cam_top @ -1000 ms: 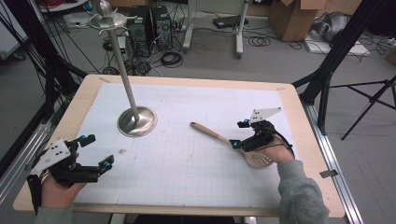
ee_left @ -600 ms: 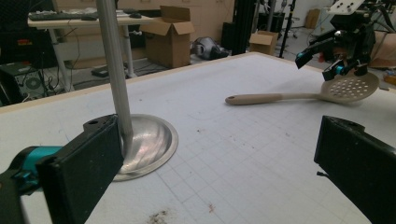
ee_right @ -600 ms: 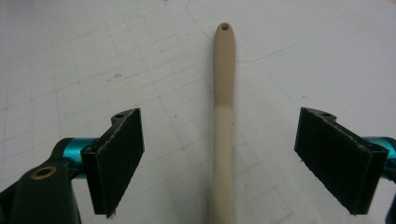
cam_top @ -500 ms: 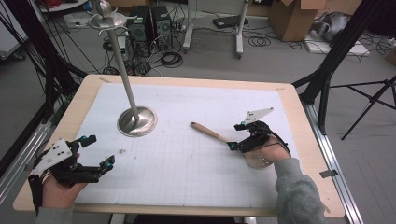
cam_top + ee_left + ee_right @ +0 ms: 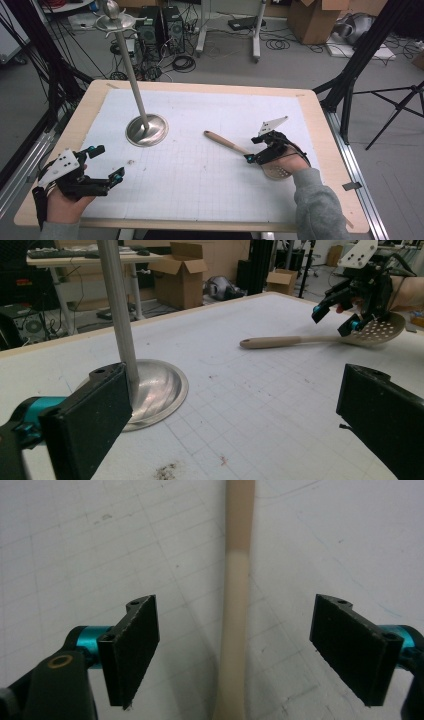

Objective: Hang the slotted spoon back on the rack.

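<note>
A slotted spoon [image 5: 226,142] with a beige handle lies flat on the white mat, right of centre, its perforated bowl [image 5: 278,171] under the person's right hand. My right gripper [image 5: 251,149] points down over the handle. It is open, with the handle [image 5: 239,540] running between the two pads and touching neither. Its jaws have just been closing a little. My left gripper [image 5: 109,161] rests at the table's near left corner, open and holding nothing. From there, past its own jaws [image 5: 235,415], I see the spoon [image 5: 280,342] and the right gripper [image 5: 334,322].
A metal stand [image 5: 146,131] with a tall pole [image 5: 132,65] and hooks on top rises left of centre; its base [image 5: 155,390] is close ahead of the left gripper. Wooden table rim [image 5: 200,86] frames the mat. Cables, boxes and tripod legs surround the table.
The right hand has edged slightly left along the spoon's handle. The spoon, the stand and the left gripper have stayed put.
</note>
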### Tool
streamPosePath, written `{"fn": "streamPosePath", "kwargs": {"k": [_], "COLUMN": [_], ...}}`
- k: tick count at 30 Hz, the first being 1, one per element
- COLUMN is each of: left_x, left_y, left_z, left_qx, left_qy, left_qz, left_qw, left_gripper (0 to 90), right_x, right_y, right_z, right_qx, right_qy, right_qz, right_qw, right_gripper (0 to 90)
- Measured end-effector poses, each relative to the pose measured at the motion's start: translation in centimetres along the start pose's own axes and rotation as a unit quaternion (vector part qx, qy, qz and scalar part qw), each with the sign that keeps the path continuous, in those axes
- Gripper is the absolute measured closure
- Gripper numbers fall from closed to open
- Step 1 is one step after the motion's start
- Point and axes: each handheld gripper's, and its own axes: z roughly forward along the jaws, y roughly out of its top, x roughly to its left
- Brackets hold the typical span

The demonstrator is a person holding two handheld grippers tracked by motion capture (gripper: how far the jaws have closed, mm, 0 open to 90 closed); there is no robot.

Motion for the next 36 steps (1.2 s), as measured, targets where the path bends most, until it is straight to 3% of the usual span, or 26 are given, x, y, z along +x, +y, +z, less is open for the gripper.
{"fn": "streamPosePath", "kwargs": {"k": [7, 14, 19, 24, 36], "left_x": [0.0, 0.0, 0.0, 0.0, 0.1], "left_y": [0.0, -0.1, -0.1, -0.1, -0.1], "left_z": [0.0, 0.1, 0.1, 0.1, 0.0], "left_qx": [-0.001, 0.001, 0.001, 0.001, 0.0], "left_qy": [0.001, 0.0, 0.0, -0.001, 0.0], "left_qz": [-0.003, -0.003, -0.004, -0.003, -0.003], "left_qw": [1.0, 1.0, 1.0, 1.0, 1.0], "left_gripper": [1.8, 1.8, 1.8, 1.8, 1.8], "right_x": [0.2, 0.3, 0.5, 0.5, 0.4], "right_y": [0.2, 0.2, 0.3, 0.3, 0.1], "right_z": [0.7, 1.0, 1.2, 1.2, 1.0], "right_qx": [0.044, 0.061, 0.084, 0.092, 0.101], "right_qy": [0.001, 0.005, -0.006, -0.015, -0.025], "right_qz": [-0.008, -0.01, -0.016, -0.016, -0.016], "right_qw": [0.999, 0.9981, 0.9964, 0.9955, 0.9944], "right_gripper": [29.9, 40.2, 48.7, 52.7, 75.6]}}
